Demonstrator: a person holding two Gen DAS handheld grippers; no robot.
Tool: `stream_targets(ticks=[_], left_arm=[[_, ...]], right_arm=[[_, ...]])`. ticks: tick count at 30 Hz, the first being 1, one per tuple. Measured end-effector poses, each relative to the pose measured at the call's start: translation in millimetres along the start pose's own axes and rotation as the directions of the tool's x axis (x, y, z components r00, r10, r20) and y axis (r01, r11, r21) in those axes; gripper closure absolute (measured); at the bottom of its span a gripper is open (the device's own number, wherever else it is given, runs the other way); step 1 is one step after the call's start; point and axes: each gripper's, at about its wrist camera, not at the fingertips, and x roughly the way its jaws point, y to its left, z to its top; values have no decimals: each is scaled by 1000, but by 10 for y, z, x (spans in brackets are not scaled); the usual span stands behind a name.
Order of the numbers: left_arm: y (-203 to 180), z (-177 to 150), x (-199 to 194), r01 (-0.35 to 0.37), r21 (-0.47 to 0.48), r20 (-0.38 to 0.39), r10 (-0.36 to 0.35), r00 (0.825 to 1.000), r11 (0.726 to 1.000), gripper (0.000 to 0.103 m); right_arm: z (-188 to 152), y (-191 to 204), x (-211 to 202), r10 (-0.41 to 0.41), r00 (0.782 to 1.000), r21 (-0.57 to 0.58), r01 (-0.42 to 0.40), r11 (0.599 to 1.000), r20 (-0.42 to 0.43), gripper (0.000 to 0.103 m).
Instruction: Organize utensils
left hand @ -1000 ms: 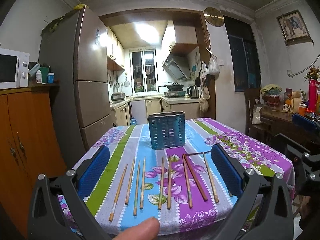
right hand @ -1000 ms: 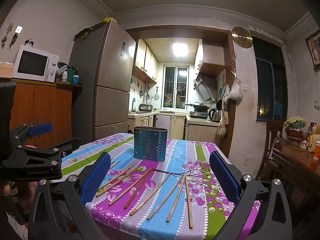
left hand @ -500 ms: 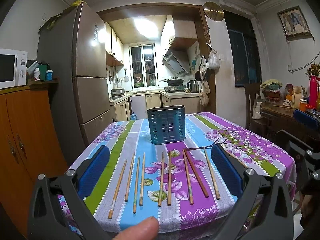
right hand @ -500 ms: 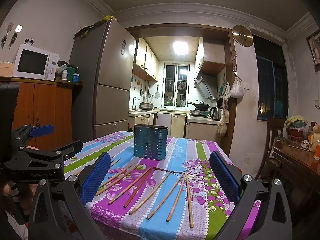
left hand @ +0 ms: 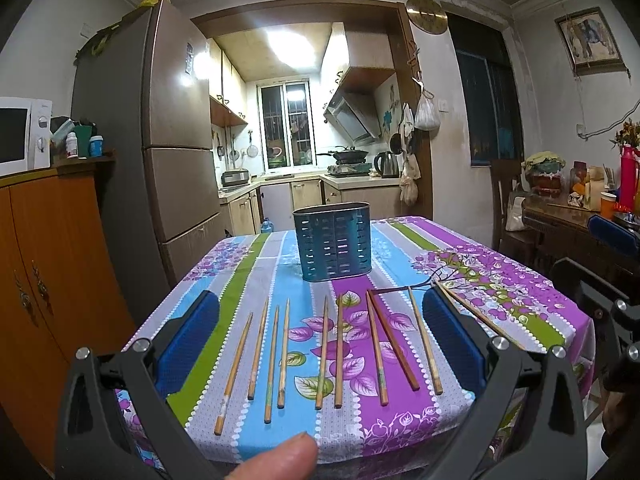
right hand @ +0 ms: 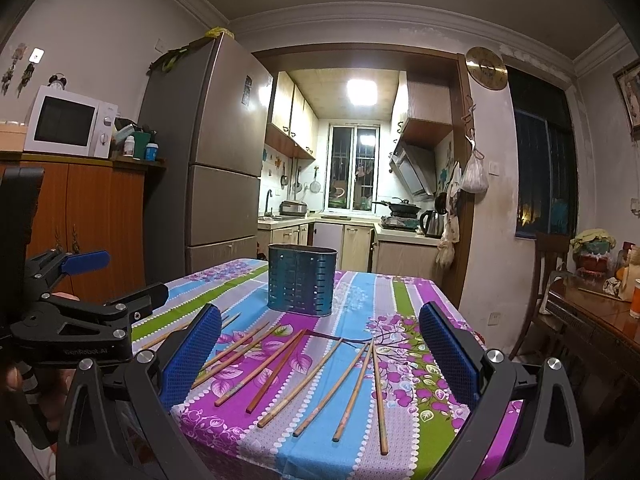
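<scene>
Here, by label:
Left gripper [left hand: 320, 344]: spread wide, nothing between its blue pads, above the near table edge.
Right gripper [right hand: 320, 354]: also spread wide, empty, just beside the left.
Chopsticks [left hand: 338, 356]: loose on the tablecloth [left hand: 248, 276], fanned in a row at the near edge.
Holder [left hand: 333, 247]: blue perforated can, upright, mid-table beyond the chopsticks, apart from them.
Thumb [left hand: 276, 458]: at left view's bottom edge.

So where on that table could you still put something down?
Bare cloth lies to either side of the holder and behind it, out to the table edges. A narrow strip separates the holder from the chopsticks. The near half is crowded: chopsticks spread almost edge to edge.
</scene>
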Motion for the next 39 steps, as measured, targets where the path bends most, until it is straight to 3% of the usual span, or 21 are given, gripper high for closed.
stream_targets(ticks=[28,33,39], left_arm=[[9,-43,50,-19,-5,-9,19,1000,1000,5],[57,-31,21,-64,-26,10,65,998,998,5],[57,-38,123,-72,-20,-40,71,997,997,5]], right_arm=[[-43,-1,33,2,1000,3,-2,1000,-8,5],[-38,1,16,-2,1000,-2,2,1000,-8,5],[-34,-8,-10,-4,1000,-3,4,1000,-5,5]])
